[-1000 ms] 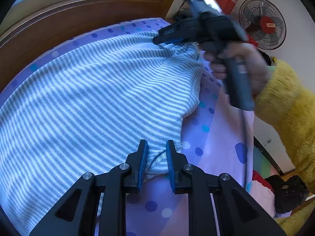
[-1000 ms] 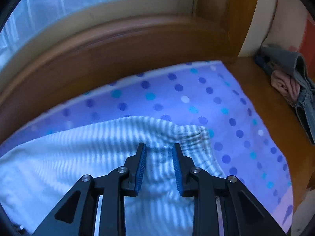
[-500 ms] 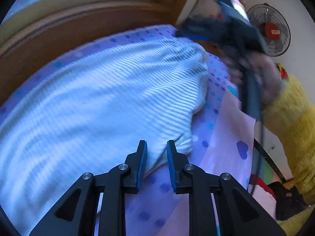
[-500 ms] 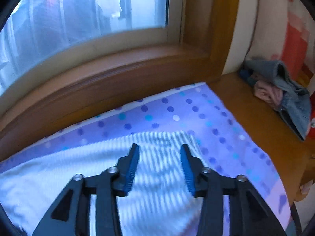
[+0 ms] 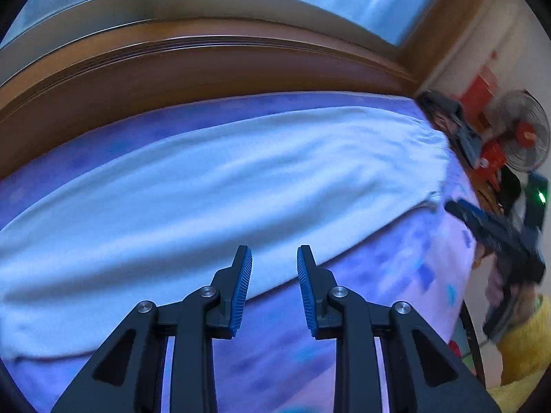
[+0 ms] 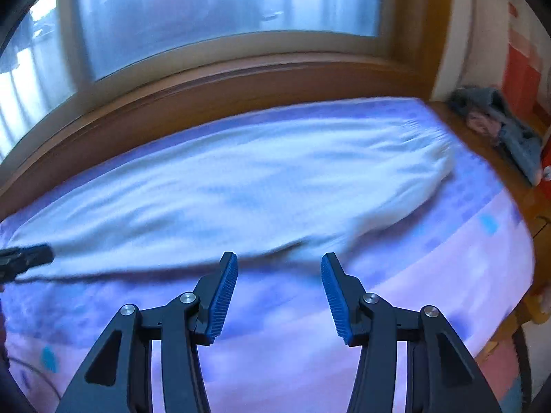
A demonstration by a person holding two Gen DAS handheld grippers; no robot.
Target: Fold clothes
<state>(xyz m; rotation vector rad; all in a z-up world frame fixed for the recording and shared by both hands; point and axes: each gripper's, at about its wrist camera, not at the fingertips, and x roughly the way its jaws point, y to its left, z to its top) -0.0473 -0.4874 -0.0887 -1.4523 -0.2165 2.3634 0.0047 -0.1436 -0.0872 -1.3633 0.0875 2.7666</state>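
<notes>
Left wrist view: pale blue garment (image 5: 213, 186) lies flat on the purple sheet (image 5: 396, 275), long axis running left-right across the frame, gathered end pointing right toward the wooden ledge (image 5: 213, 72) corner. Left gripper (image 5: 273, 275) hangs above the garment's near edge, jaws opening, nothing between the pads. Right gripper (image 5: 489, 227) is at far right, blurred, held by a hand in a yellow sleeve (image 5: 527, 340). Right wrist view: right gripper (image 6: 279, 285) jaws opening, released, empty, over the sheet just short of the garment (image 6: 224, 192). Motion blur hides stripes and dots. Garment's left end is cut off. Dark clothes heap (image 6: 496, 127) sits on the ledge, hard to make out.
</notes>
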